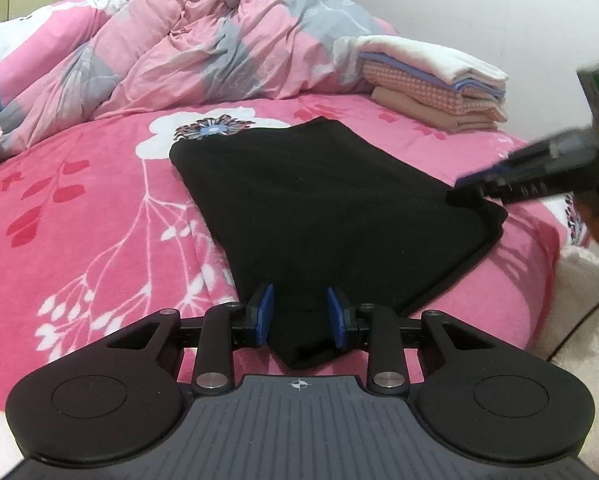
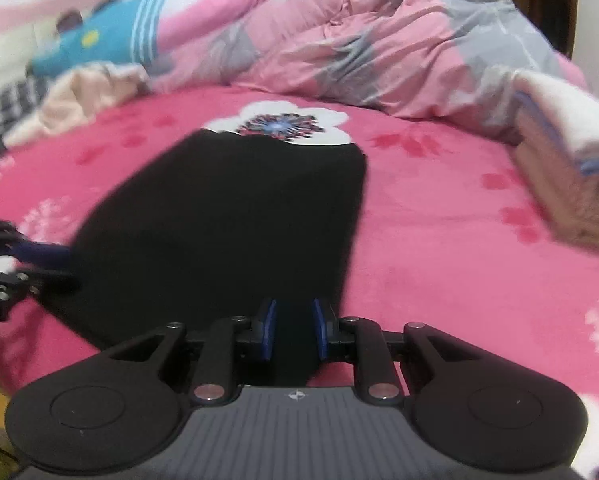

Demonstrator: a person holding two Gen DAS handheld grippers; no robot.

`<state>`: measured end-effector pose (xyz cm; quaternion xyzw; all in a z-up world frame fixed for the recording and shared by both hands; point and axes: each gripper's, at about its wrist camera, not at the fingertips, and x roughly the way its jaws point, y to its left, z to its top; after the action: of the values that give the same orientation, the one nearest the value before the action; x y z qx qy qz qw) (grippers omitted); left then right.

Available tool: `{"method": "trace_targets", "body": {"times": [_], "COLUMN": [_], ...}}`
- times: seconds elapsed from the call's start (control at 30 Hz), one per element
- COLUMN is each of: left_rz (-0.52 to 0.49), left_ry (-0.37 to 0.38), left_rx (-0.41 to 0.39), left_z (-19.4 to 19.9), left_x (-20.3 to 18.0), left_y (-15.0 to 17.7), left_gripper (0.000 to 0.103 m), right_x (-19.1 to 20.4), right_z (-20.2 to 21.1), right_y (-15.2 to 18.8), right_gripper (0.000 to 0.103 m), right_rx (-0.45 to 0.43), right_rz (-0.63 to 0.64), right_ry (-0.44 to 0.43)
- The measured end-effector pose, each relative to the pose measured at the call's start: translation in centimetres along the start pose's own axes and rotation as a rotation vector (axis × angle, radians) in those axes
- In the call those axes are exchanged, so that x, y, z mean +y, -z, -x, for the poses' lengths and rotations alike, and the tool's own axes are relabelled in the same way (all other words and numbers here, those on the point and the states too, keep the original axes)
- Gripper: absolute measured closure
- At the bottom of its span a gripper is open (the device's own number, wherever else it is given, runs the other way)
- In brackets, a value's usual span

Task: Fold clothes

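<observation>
The black garment [image 1: 319, 208] lies flat on the pink flowered bed [image 1: 79, 208], already folded into a long panel that runs away from the person towards the white flower print. Its near end has two corners, and each tool has one. The left tool [image 1: 300, 316] has the near-left corner bunched between its blue pads, which appear to pinch the cloth. The right tool [image 2: 294, 330] sits on the near-right corner with black fabric filling its narrow gap, so it seems clamped on the garment as well. Holding both corners at once keeps the near hem straight, which likely sets up a fold of that end over towards the far edge. A stack of folded clothes [image 1: 431, 80] rests to the right, probably where this piece goes afterwards. A rumpled pink-and-grey quilt [image 1: 187, 40] is heaped behind, clear of the working space.
</observation>
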<state>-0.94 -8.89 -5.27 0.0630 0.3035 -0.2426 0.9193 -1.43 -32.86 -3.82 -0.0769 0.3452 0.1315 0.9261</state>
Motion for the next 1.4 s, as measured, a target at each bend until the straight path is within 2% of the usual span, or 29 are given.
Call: {"method": "trace_targets", "body": {"times": [0.13, 0.23, 0.33, 0.37, 0.4, 0.47, 0.5, 0.53, 0.67, 0.73, 0.77, 0.83, 0.93, 1.03, 1.07, 1.17, 1.2, 1.27, 1.3, 1.4], "left_rz": [-0.011, -0.013, 0.01, 0.02, 0.025, 0.031, 0.031, 0.03, 0.029, 0.033, 0.038, 0.049, 0.069, 0.079, 0.079, 0.077, 0.08, 0.086, 0.085, 0.084], "left_ry": [-0.008, -0.011, 0.0, 0.006, 0.012, 0.022, 0.026, 0.028, 0.027, 0.026, 0.027, 0.031, 0.04, 0.046, 0.048, 0.053, 0.055, 0.057, 0.058, 0.06], "left_rx": [0.01, 0.017, 0.016, 0.016, 0.017, 0.017, 0.016, 0.015, 0.017, 0.022, 0.023, 0.026, 0.025, 0.021, 0.019, 0.017, 0.017, 0.017, 0.018, 0.021], "left_z": [0.6, 1.2, 1.4, 1.4, 1.4, 1.4, 1.4, 1.4, 1.4, 1.4, 1.5, 1.5, 1.6, 1.6, 1.6, 1.5, 1.5, 1.5, 1.6, 1.6], "left_x": [-0.3, -0.4, 0.0, 0.2, 0.3, 0.6, 0.6, 0.6, 0.6, 0.6, 0.7, 0.9, 1.2, 1.3, 1.4, 1.5, 1.5, 1.6, 1.6, 1.7], "left_y": [0.2, 0.5, 0.7, 0.7, 0.7, 0.7, 0.7, 0.7, 0.7, 0.6, 0.6, 0.6, 0.7, 0.8, 0.8, 0.8, 0.8, 0.9, 0.9, 0.9], "left_gripper": [0.073, 0.073, 0.072, 0.072, 0.072, 0.072, 0.072, 0.072, 0.072, 0.072, 0.072, 0.072, 0.072, 0.071, 0.071, 0.071, 0.071, 0.071, 0.071, 0.071], "right_x": [0.9, 0.3, -2.7, -4.0, -5.2, -7.0, -7.2, -7.1, -4.5, -3.0, -3.0, -4.2, -6.7, -6.0, -5.4, -2.7, -1.8, -0.9, -1.0, -2.5], "right_z": [-2.5, -5.8, -8.5, -8.6, -8.1, -6.8, -6.0, -5.3, -4.3, -5.7, -6.7, -9.0, -9.5, -7.3, -6.5, -4.9, -4.6, -3.4, -2.5, 0.7], "right_y": [-3.5, -5.0, -4.7, -4.4, -4.0, -3.6, -3.6, -3.6, -4.4, -5.0, -5.2, -5.4, -5.3, -5.7, -5.6, -4.4, -3.5, -1.1, 0.0, 2.3], "right_gripper": [0.081, 0.082, 0.084, 0.087, 0.094, 0.092, 0.091, 0.091, 0.091, 0.091, 0.091, 0.091, 0.097, 0.093, 0.093, 0.092, 0.092, 0.091, 0.091, 0.091], "right_rx": [-0.087, -0.096, -0.061, -0.054, -0.052, -0.052, -0.06, -0.079, -0.139, -0.12, -0.1, -0.053, -0.039, -0.075, -0.085, -0.076, -0.053, -0.032, -0.044, -0.056], "right_rz": [-0.02, -0.072, -0.202, -0.272, -0.342, -0.439, -0.445, -0.445, -0.368, -0.311, -0.324, -0.4, -0.533, -0.477, -0.448, -0.364, -0.32, -0.261, -0.27, -0.385], "right_ry": [-0.076, -0.122, -0.125, -0.124, -0.106, -0.035, 0.0, -0.009, -0.15, -0.186, -0.19, -0.186, -0.124, -0.038, -0.044, -0.195, -0.21, -0.162, -0.153, -0.135]}}
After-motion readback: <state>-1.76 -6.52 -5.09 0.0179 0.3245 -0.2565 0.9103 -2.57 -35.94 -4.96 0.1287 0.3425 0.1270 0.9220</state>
